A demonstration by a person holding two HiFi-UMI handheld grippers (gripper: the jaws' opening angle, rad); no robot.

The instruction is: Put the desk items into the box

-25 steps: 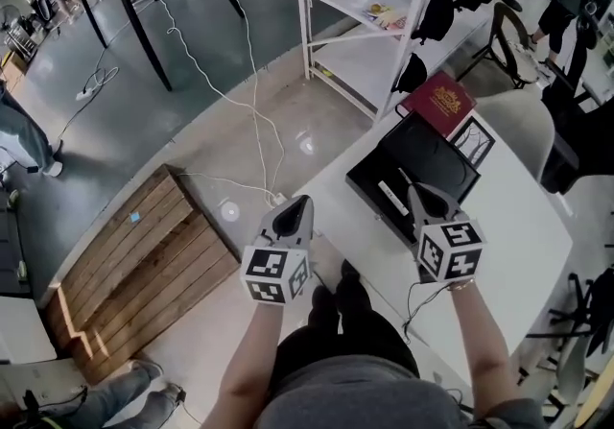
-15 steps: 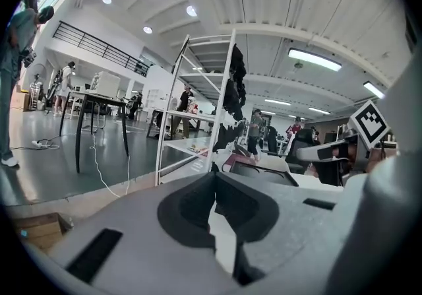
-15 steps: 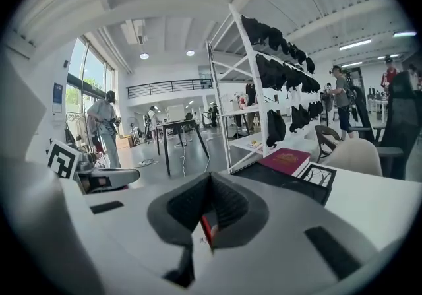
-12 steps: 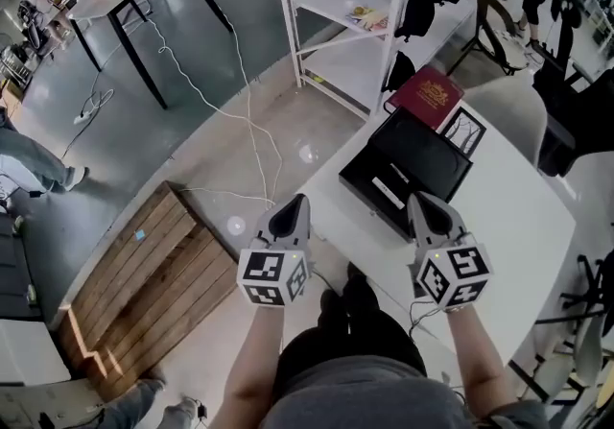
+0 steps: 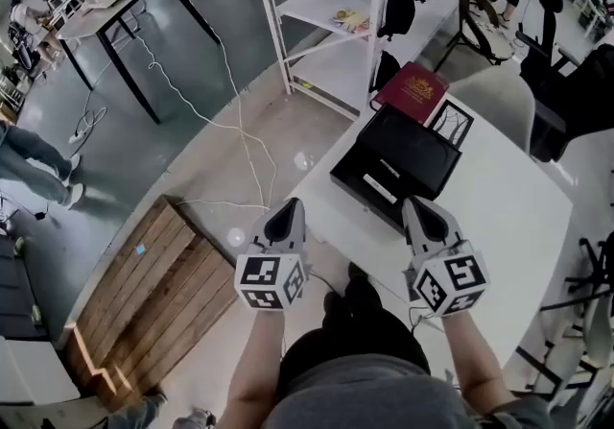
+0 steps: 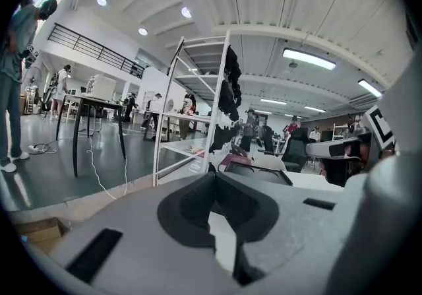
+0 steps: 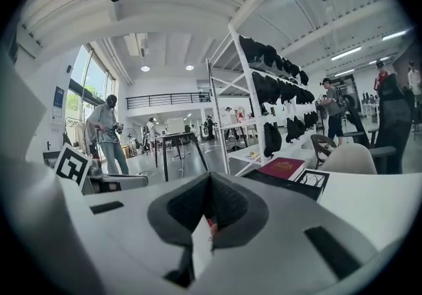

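Black box (image 5: pixel 420 153) open on white table (image 5: pixel 504 226); left tongs (image 5: pixel 288 207), right tongs (image 5: pixel 415 205) both closed.

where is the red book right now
In the head view, the red book lies at the far edge of the white table, right of centre, behind the black box and beside the white shelf rack.

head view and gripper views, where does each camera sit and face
Head view: on the head, facing down at table, box; left tongs, right tongs, forearms show.
Left gripper view: on left tongs, level toward the shelf; own shut jaws.
Right gripper view: on right tongs, toward the book; own shut jaws.
Both gripper views share the shelf.
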